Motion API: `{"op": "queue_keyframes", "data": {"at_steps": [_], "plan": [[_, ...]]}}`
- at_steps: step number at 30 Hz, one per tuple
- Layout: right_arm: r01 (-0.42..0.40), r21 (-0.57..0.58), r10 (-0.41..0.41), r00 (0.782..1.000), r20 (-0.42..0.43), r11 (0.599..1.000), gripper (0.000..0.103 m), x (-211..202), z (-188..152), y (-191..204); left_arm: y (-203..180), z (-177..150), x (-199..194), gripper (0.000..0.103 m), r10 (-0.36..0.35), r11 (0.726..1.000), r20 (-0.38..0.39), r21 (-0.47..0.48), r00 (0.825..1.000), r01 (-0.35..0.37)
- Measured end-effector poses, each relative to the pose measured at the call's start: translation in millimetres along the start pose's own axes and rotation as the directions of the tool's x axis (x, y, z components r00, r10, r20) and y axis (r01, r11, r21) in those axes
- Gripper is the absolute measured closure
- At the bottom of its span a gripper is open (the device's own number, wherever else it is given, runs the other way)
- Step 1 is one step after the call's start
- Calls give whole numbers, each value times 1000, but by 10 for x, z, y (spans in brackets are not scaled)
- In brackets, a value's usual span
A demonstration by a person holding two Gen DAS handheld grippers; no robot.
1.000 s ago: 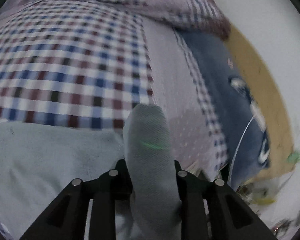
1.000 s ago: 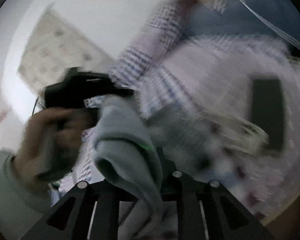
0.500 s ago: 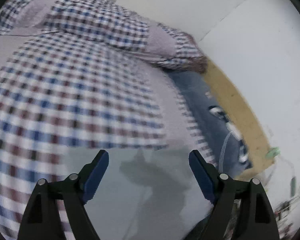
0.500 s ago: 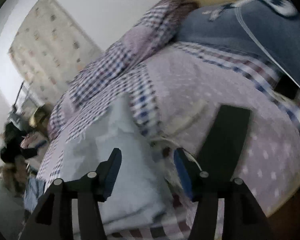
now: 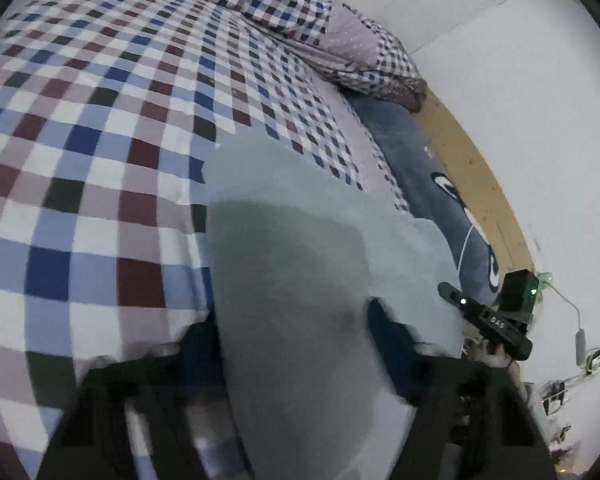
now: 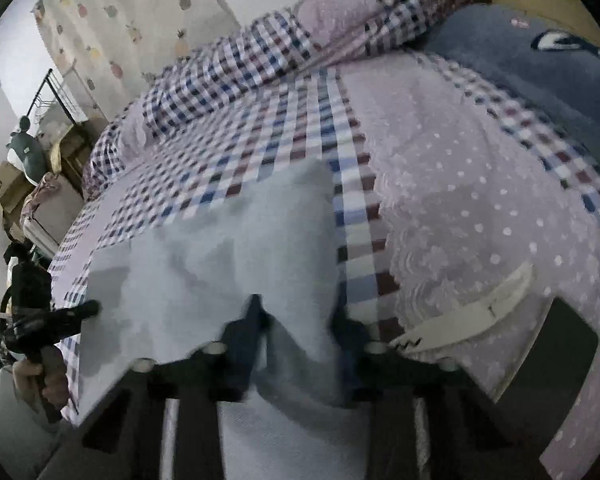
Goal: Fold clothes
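Your pale grey garment (image 5: 300,264) lies spread on the checked bedspread (image 5: 100,128) in the lower middle of both views, so the fold looks barely started: as far as I can judge it is one flat layer, with its far edge reaching up toward the centre of the frame and no crease or doubled layer visible. Everything still seems left to do, from bringing the near edge over to squaring it off.

Your left claw (image 5: 292,344) stands wide at the bottom of its view, the cloth running up between the fingers; it grips nothing that I can see. Your right claw (image 6: 296,328) is also parted, more narrowly, with a hump of the same garment (image 6: 228,264) rising between the blue pads; whether the pads press the cloth is blurred, so I cannot tell.

A white hanger (image 6: 472,308) and a dark flat object (image 6: 556,344) lie at the lower right of the right view, near the garment but apart from it
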State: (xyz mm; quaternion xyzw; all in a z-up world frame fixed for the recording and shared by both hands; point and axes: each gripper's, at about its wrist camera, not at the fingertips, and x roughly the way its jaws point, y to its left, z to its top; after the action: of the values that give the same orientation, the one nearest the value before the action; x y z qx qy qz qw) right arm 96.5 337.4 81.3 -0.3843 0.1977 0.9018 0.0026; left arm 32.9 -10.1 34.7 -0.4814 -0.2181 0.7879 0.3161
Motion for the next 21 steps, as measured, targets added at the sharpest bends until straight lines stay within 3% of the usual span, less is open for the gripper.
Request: {"op": "queue_keyframes", "data": {"at_steps": [1, 3, 4, 5, 6, 9, 10, 12, 13, 14, 18, 21], "plan": [[3, 5, -3, 1000, 11, 1000, 76, 8, -11, -19, -9, 16, -6, 85, 12, 1000, 11, 6, 1000, -12], [42, 27, -42, 999, 8, 999, 70, 110, -49, -75, -16, 47, -35, 85, 21, 1000, 39, 8, 999, -21], [62, 43, -63, 998, 9, 997, 62, 131, -59, -92, -3, 61, -21, 83, 31, 1000, 29, -3, 999, -31], [90, 50, -91, 996, 20, 995, 50, 111, -65, -80, -10, 69, -8, 70, 69, 998, 17, 0, 997, -69], [129, 47, -131, 990, 43, 991, 47, 39, -65, -31, -25, 71, -53, 60, 110, 994, 27, 15, 994, -110], [242, 10, -241, 958, 157, 970, 47, -253, -51, 210, -145, 88, -315, 54, 223, 971, 122, 64, 967, -232], [235, -10, -228, 952, 205, 972, 42, -353, -22, 322, -215, 106, -409, 51, 249, 961, 161, 81, 955, -264], [224, -56, -200, 938, 283, 973, 28, -483, 43, 536, -386, 129, -595, 28, 261, 948, 233, 121, 937, -294], [223, -84, -190, 937, 292, 971, 16, -426, 88, 623, -529, 142, -650, 22, 253, 943, 275, 146, 928, -300], [222, -113, -180, 937, 301, 968, 12, -368, 133, 711, -645, 156, -644, 15, 241, 941, 302, 162, 923, -298], [220, -221, -143, 937, 319, 950, 12, -102, 309, 1022, -1027, 253, -334, 15, 211, 926, 305, 242, 929, -290], [182, -257, -121, 964, 236, 949, 12, 312, 360, 933, -1199, 302, 94, 15, 262, 889, 297, 295, 918, -349]]}}
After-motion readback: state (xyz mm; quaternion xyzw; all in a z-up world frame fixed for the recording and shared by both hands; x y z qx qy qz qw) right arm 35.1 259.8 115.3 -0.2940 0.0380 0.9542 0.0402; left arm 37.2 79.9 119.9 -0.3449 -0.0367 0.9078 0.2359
